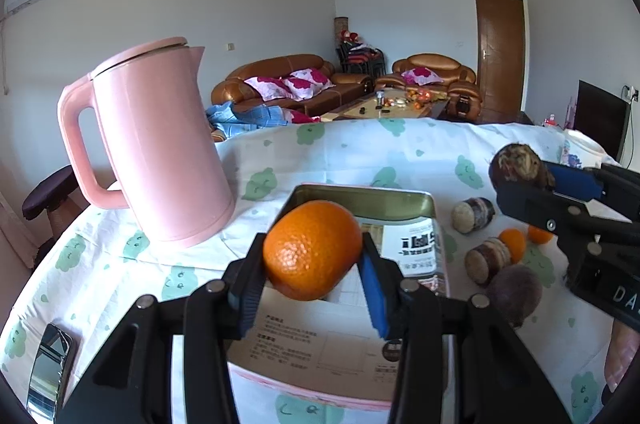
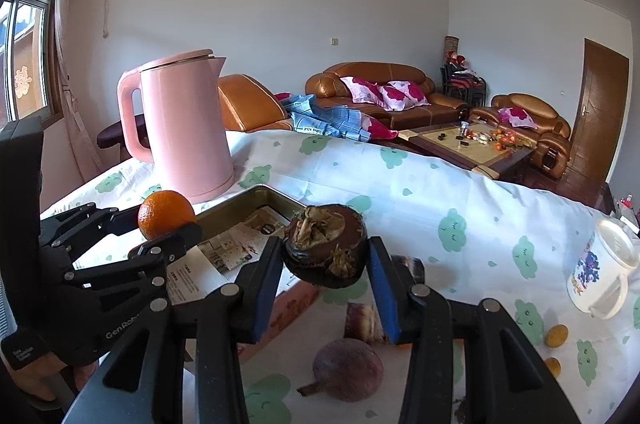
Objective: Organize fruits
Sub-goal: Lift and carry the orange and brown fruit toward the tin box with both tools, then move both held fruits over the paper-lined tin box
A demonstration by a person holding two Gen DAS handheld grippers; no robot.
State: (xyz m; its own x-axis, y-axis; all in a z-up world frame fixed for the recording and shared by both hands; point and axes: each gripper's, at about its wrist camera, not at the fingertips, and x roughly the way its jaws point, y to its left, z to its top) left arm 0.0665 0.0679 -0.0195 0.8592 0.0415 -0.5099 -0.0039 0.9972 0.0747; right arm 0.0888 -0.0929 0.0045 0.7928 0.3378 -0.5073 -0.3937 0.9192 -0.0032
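Note:
My left gripper [image 1: 312,256] is shut on a round orange [image 1: 312,250], held above the near end of an open metal tin [image 1: 360,198] lined with printed leaflets. My right gripper [image 2: 326,260] is shut on a dark brown water chestnut [image 2: 326,248] with a dry husk on top, held over the tablecloth just right of the tin [image 2: 240,208]. In the right wrist view, the left gripper [image 2: 166,226] and its orange [image 2: 166,214] hover over the tin's left side. The right gripper [image 1: 520,180] with the chestnut [image 1: 518,162] enters the left wrist view from the right.
A pink kettle [image 1: 160,144] stands left of the tin. Two more chestnuts [image 1: 474,214], a purple round fruit [image 2: 348,368] and small oranges [image 2: 557,336] lie on the cloth at right. A white mug [image 2: 604,272] lies on its side far right. A shiny metal object [image 1: 48,372] sits near left.

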